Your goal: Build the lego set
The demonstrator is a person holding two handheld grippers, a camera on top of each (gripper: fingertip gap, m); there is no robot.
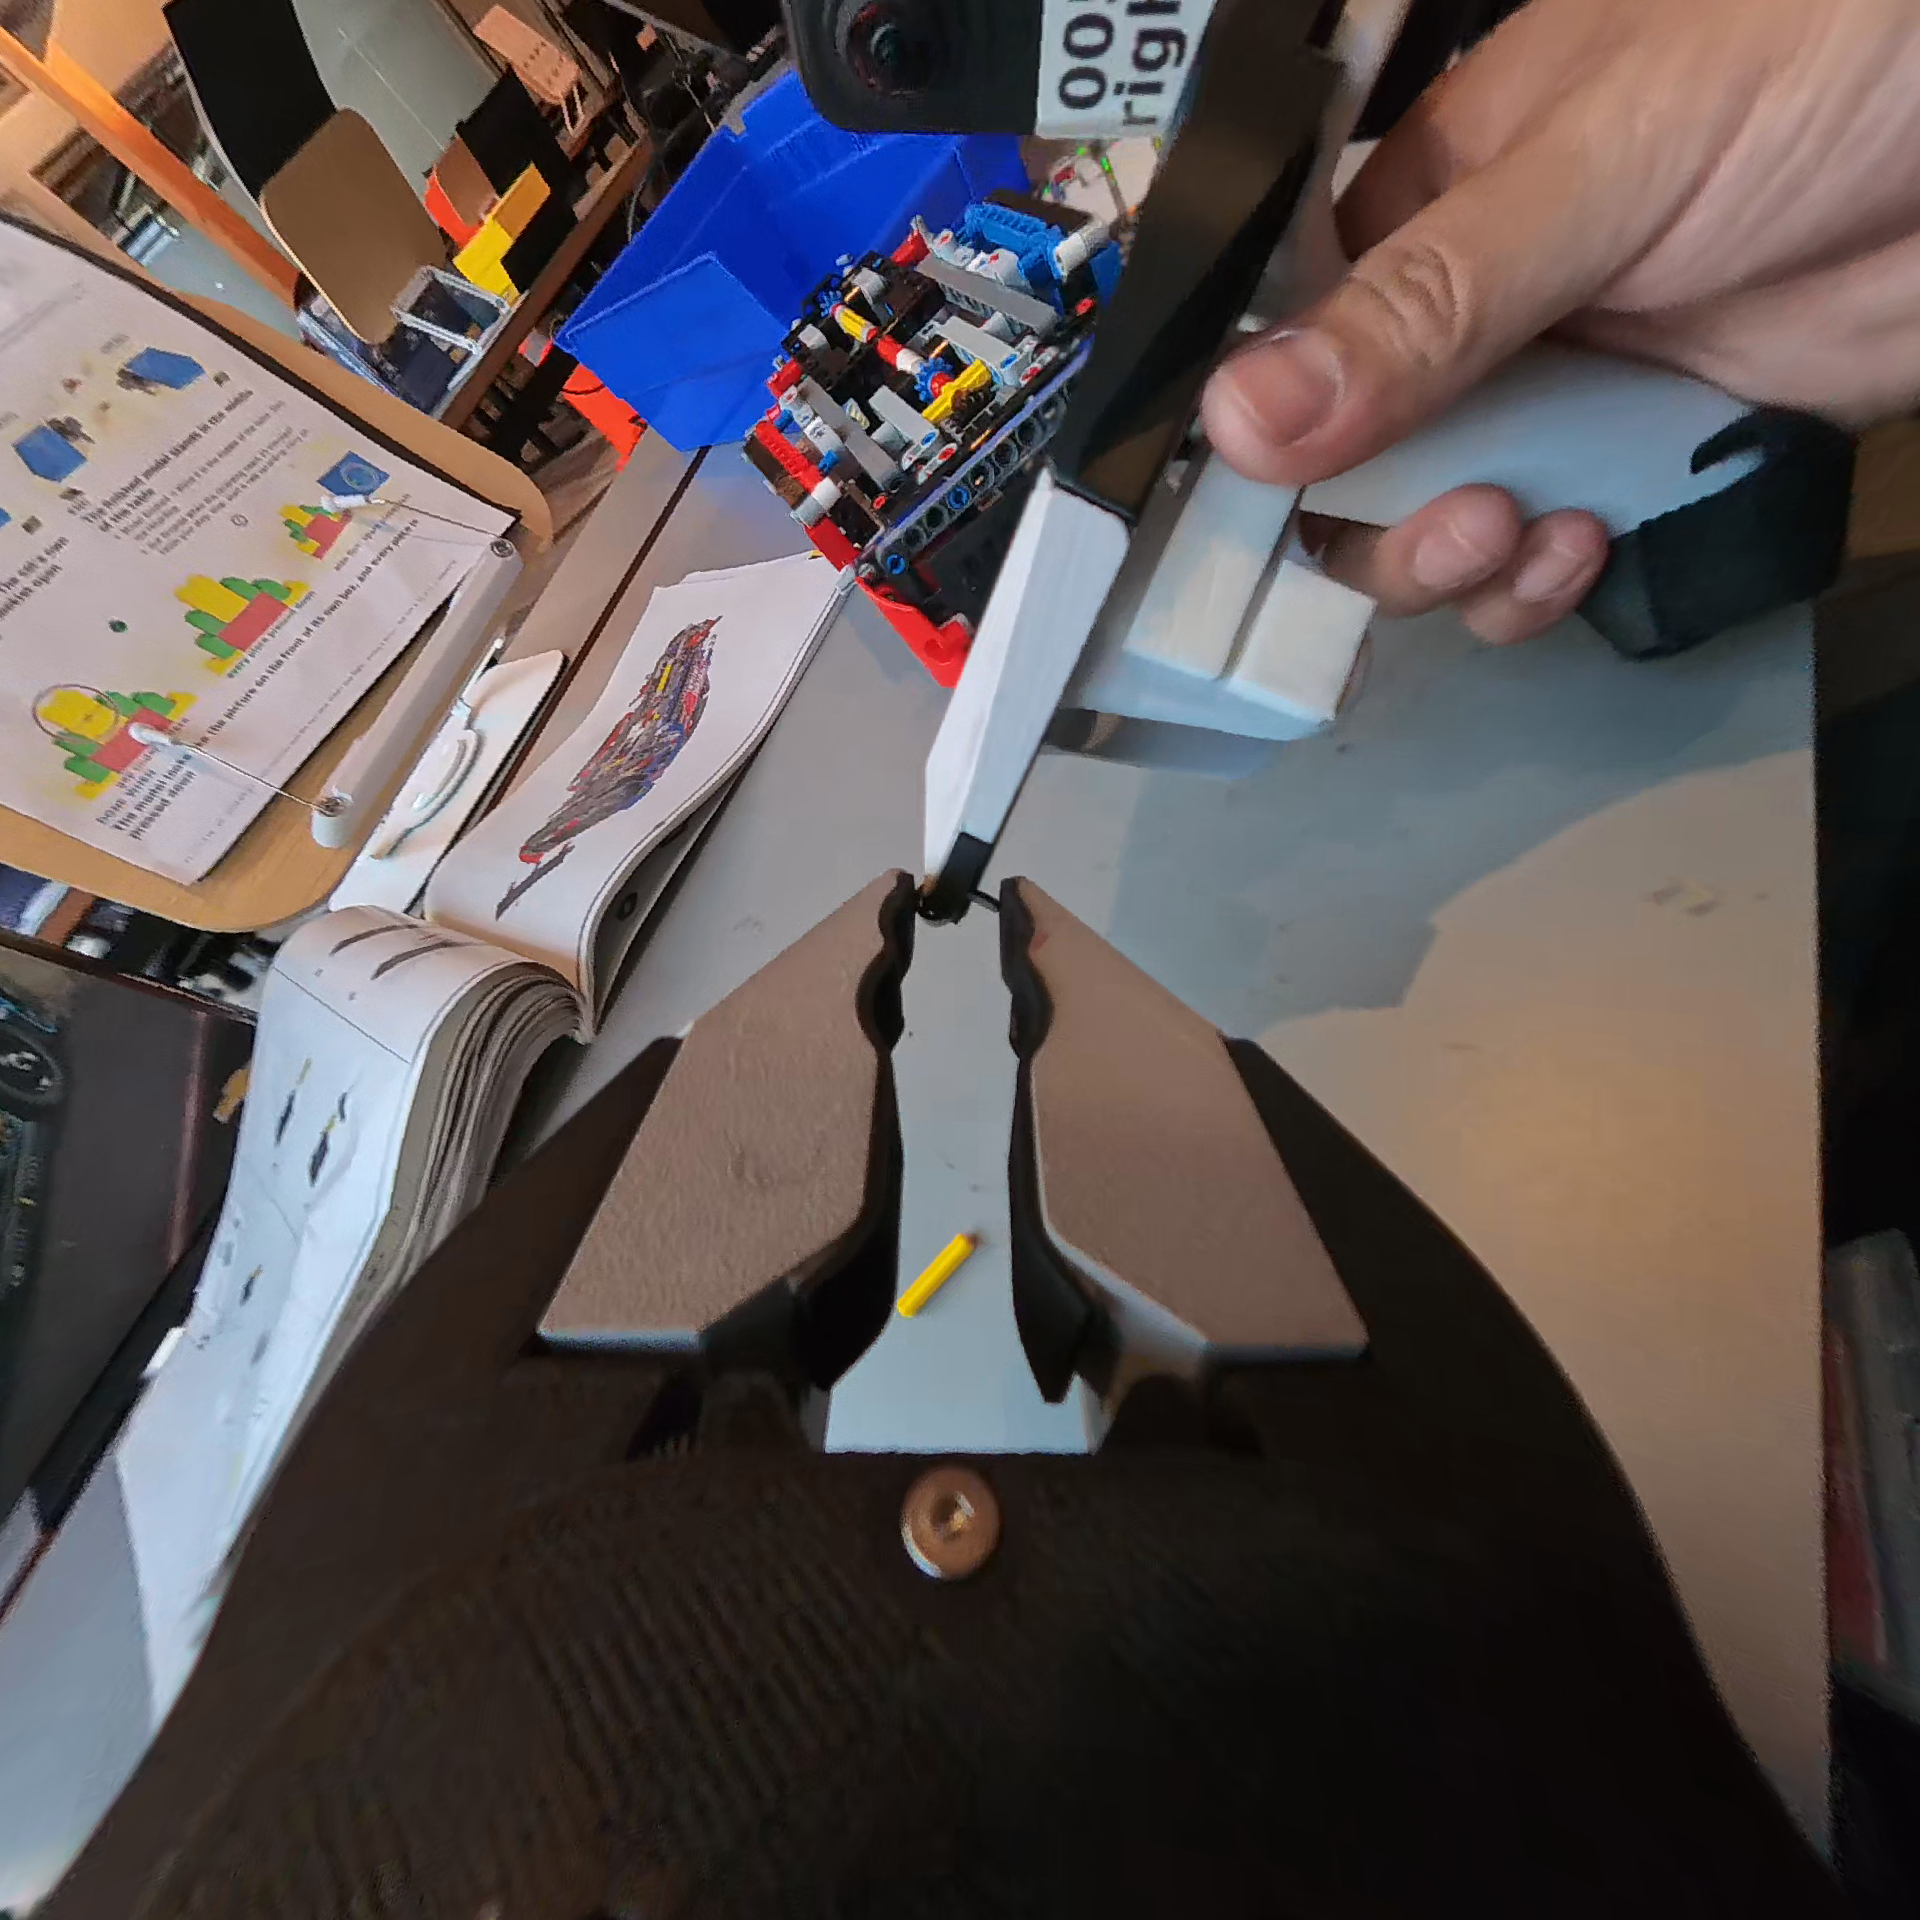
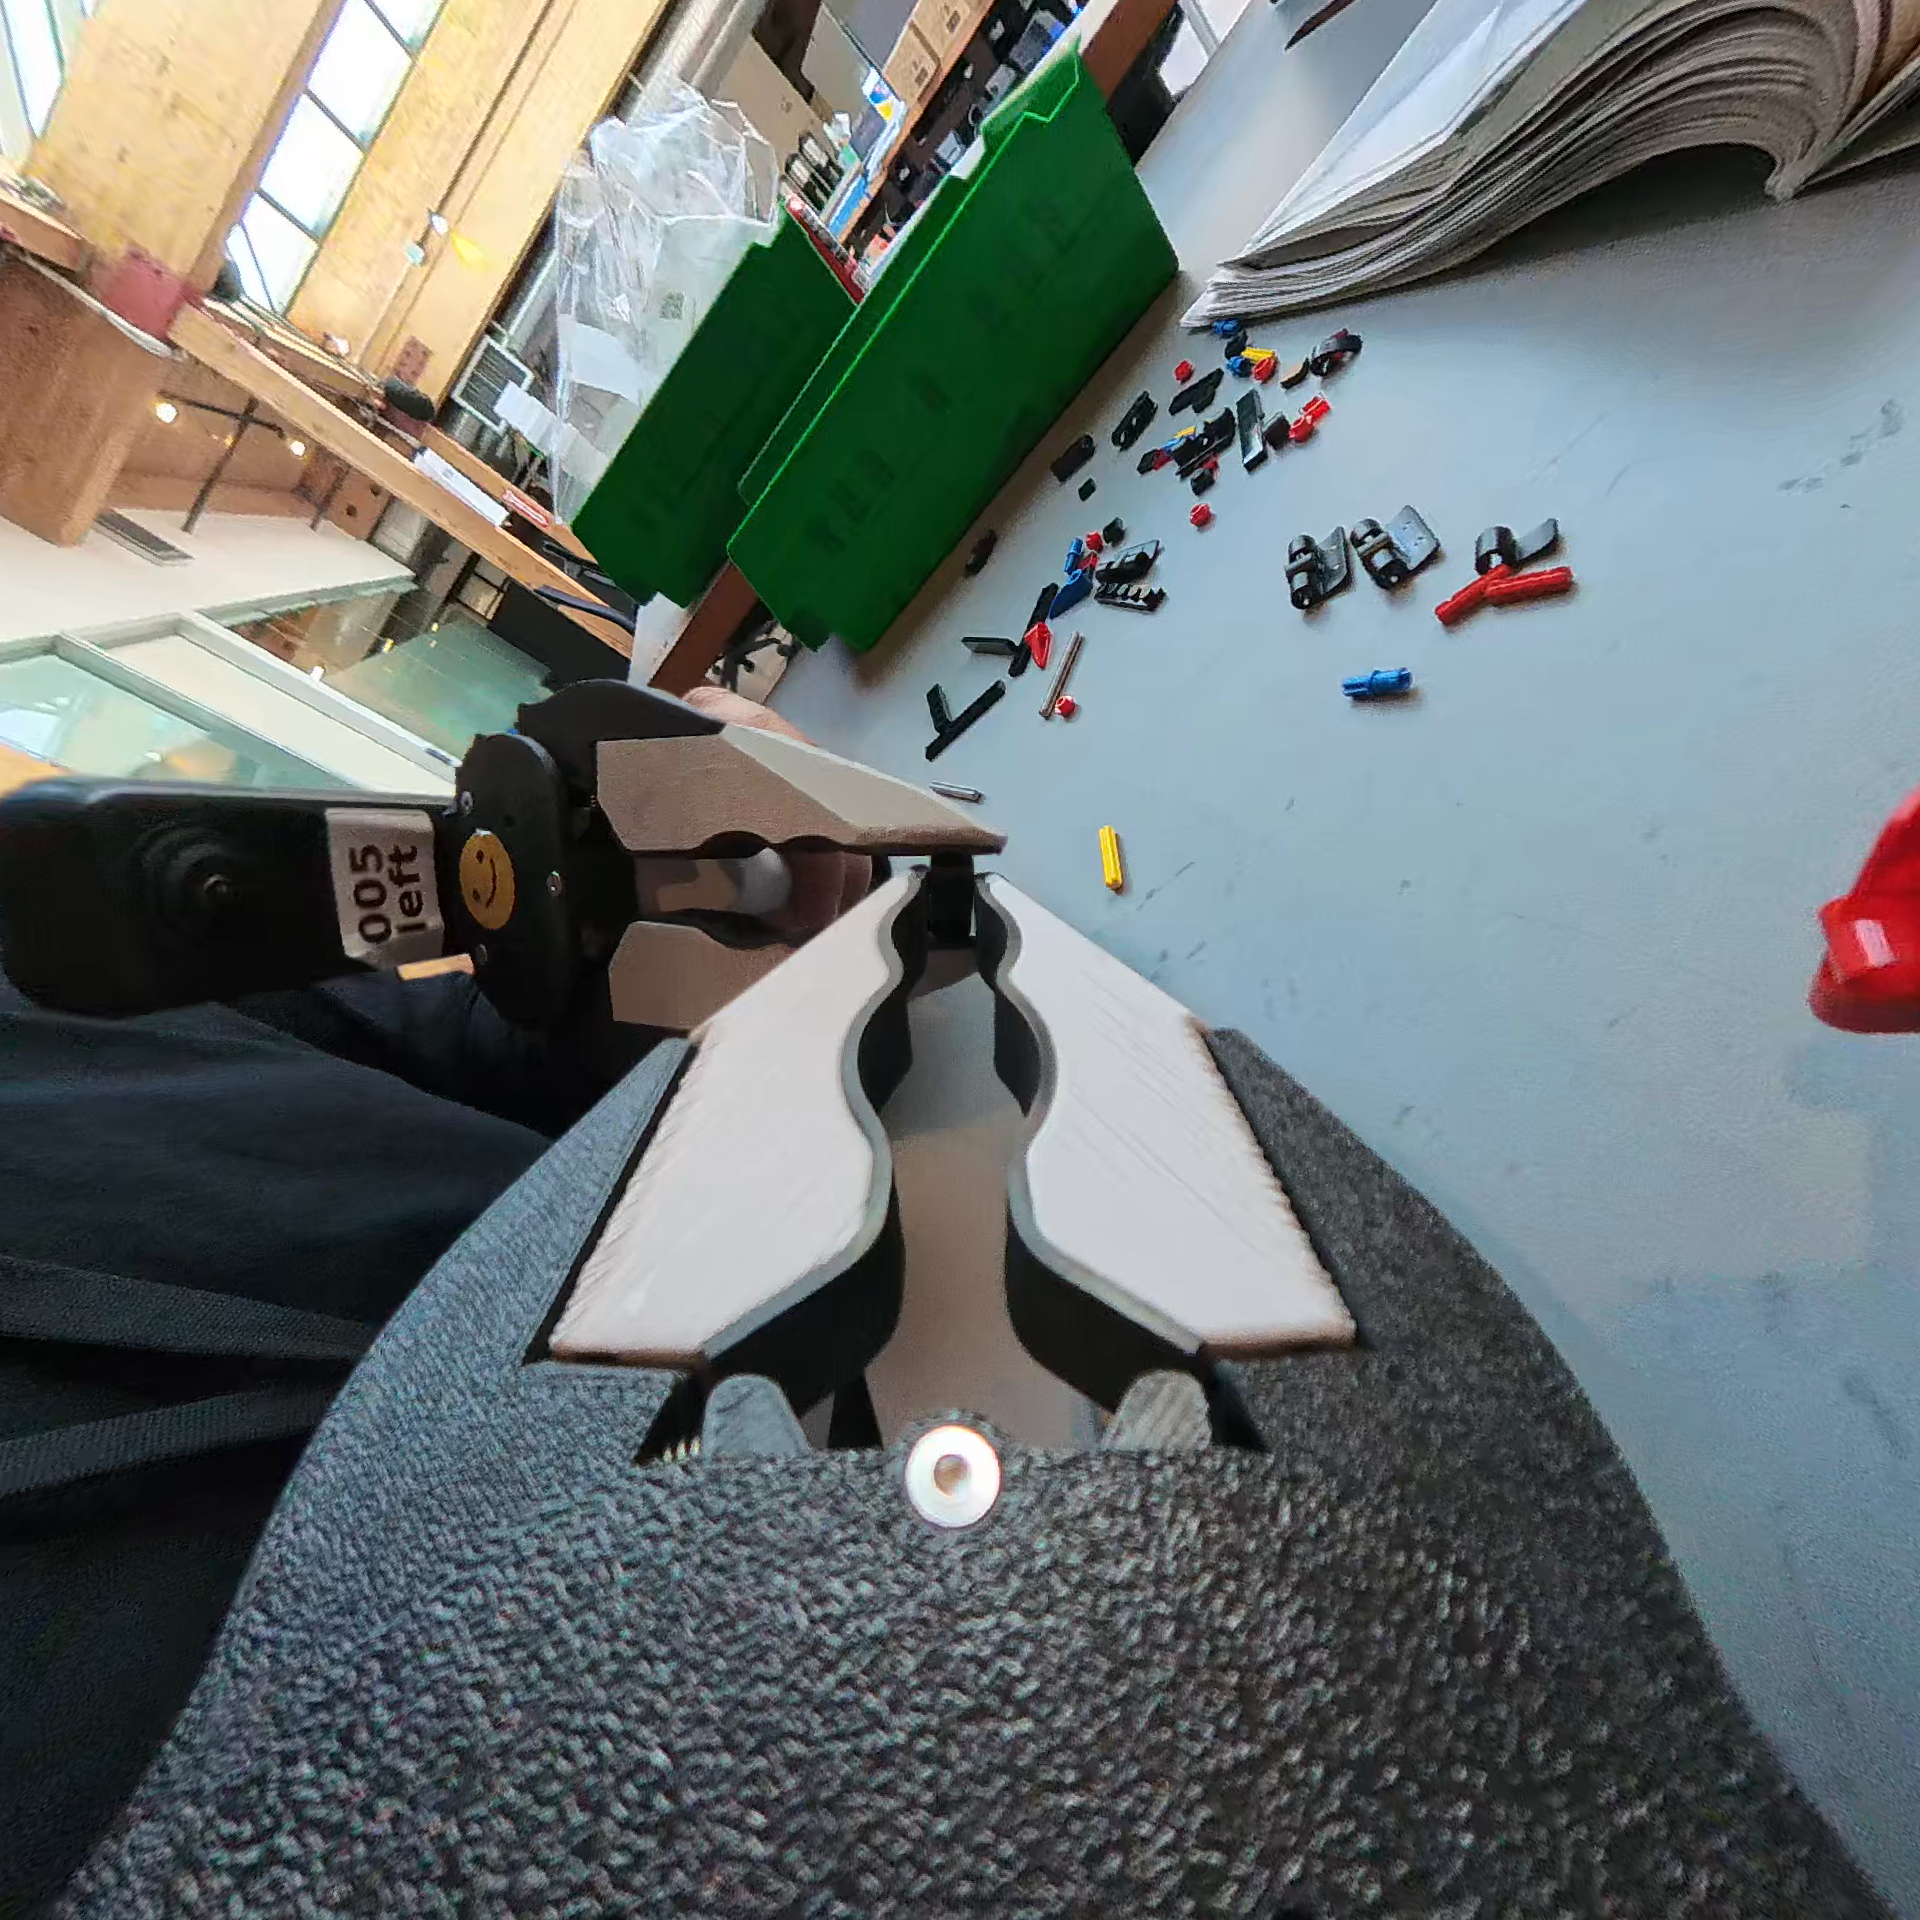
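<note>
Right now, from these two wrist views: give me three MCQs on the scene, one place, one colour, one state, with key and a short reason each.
1. Where does the yellow pin lie in the left wrist view?
A. On the table between the left gripper's fingers
B. Inside the blue bin
C. On the open instruction book

2. What colour are the two bins at the table's far edge in the right wrist view?
A. Orange
B. Green
C. White

3. What state are the two grippers in?
A. Both wide open and far apart
B. Left gripper and right gripper meet tip to tip, both closed on one small black piece
C. Both lying on the table, unheld

Key: 1 A, the pin rests on bare grey tabletop, framed by the fingers. 2 B, both bins are plainly green. 3 B, both views show the tips converging on the black piece.
</note>
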